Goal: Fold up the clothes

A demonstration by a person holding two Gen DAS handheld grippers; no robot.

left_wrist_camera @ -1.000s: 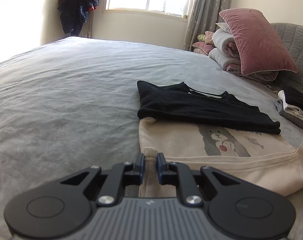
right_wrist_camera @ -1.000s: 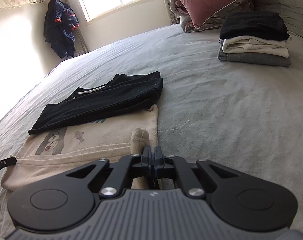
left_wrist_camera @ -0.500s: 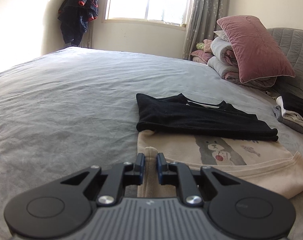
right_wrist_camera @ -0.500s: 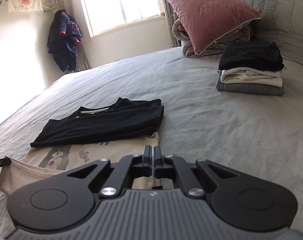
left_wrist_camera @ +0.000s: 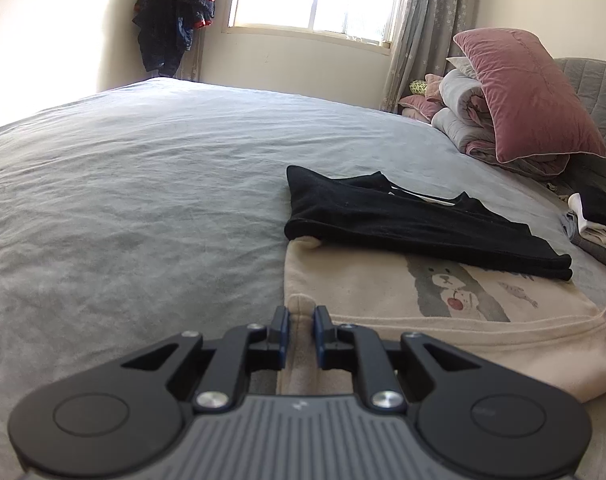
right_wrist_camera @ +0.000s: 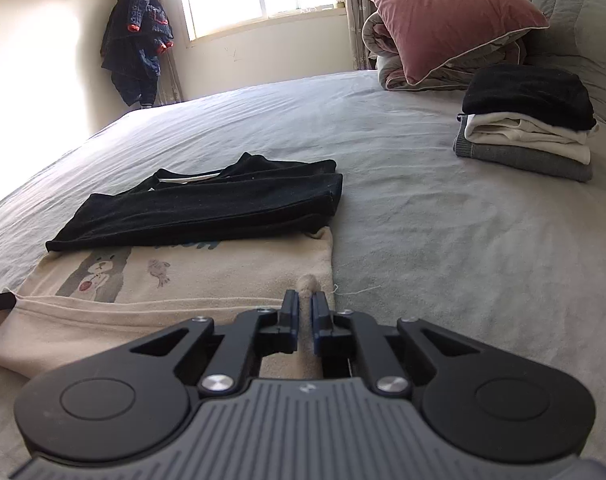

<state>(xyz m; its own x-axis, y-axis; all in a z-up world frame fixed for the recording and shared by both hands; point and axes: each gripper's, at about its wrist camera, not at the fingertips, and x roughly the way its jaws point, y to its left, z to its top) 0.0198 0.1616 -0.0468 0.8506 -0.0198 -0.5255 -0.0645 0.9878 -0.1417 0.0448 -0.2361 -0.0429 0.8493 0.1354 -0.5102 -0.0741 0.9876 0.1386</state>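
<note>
My left gripper (left_wrist_camera: 301, 316) pinches the cream shirt (left_wrist_camera: 383, 292) by its left near corner, on the grey bed (left_wrist_camera: 143, 184). A bear print (left_wrist_camera: 451, 288) shows; the blue lettering is hidden under the folded black shirt (left_wrist_camera: 403, 220) on the far half. My right gripper (right_wrist_camera: 305, 300) clamps the right near corner. Open bedding lies left and right; a folded stack (right_wrist_camera: 527, 124) sits far right.

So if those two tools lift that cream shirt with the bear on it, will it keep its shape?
Probably not. The cream shirt bunches into a soft ridge between the left tool and sags where it is raised, so it looks floppy. The black shirt lying across its far part would likely drag or slide.
</note>
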